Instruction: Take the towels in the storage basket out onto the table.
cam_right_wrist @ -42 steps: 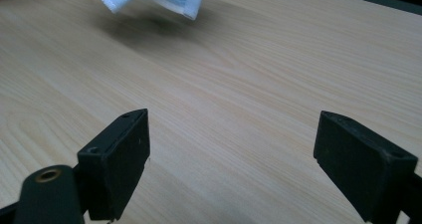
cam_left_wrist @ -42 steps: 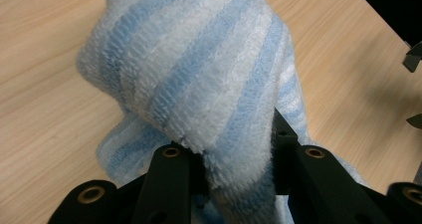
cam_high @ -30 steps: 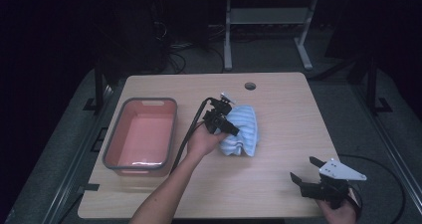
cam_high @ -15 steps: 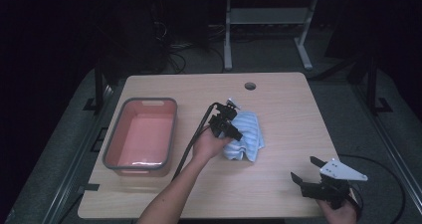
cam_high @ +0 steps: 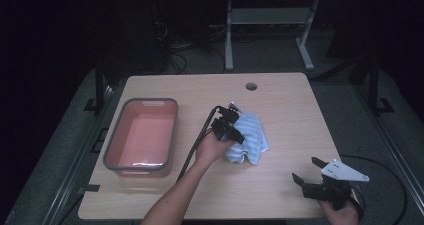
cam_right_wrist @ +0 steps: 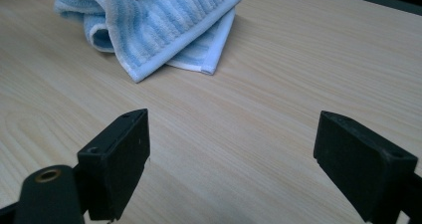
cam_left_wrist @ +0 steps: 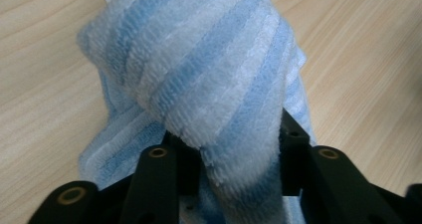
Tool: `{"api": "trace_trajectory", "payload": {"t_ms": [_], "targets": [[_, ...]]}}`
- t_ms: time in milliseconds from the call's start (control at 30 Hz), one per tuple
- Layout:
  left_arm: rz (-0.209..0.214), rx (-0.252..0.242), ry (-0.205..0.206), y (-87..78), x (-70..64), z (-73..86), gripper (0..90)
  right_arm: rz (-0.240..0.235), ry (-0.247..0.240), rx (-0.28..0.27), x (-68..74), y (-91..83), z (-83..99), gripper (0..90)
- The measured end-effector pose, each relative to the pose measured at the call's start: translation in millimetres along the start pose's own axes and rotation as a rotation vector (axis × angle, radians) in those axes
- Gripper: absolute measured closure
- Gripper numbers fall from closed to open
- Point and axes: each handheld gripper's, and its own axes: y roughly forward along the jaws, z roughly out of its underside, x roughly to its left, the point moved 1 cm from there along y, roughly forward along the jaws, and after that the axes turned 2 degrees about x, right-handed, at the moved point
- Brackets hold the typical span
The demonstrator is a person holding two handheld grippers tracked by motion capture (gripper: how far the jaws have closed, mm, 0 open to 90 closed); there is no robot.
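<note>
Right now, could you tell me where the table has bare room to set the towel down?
Bare wood lies between the towel and the right claw, along the far edge near the round hole, and across the near edge. It is crowded between the pink tub and the left claw, which grips the towel.

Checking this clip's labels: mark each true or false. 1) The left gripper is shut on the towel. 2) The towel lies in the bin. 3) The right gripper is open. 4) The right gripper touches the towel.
1) True: the left gripper is shut on the blue striped towel.
2) False: the towel lies on the table, beside the empty pink bin.
3) True: the right gripper is open.
4) False: it holds apart from the towel.
</note>
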Motion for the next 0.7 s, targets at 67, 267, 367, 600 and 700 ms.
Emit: {"api": "trace_trajectory", "payload": {"t_ms": [67,267,367,600,700], "targets": [[-0.003,0.006,0.012,0.6,-1.2,0.2,57.0,-0.002,-0.001,0.002,0.0,0.5,0.1,14.1],[-0.003,-0.008,0.008,-0.9,-1.8,0.3,50.6,-0.003,-0.003,0.003,1.0,0.9,0.5,14.1],[-0.006,-0.009,0.016,-3.1,-2.6,0.4,47.1,-0.002,-0.004,0.001,1.7,0.5,-0.4,14.1],[-0.001,-0.036,0.014,-6.8,-5.0,0.9,43.3,-0.001,-0.005,0.004,0.6,0.9,0.2,14.1],[0.002,-0.039,0.017,-9.1,-4.6,1.2,42.4,-0.001,-0.007,0.007,0.4,1.3,0.1,14.1]]}}
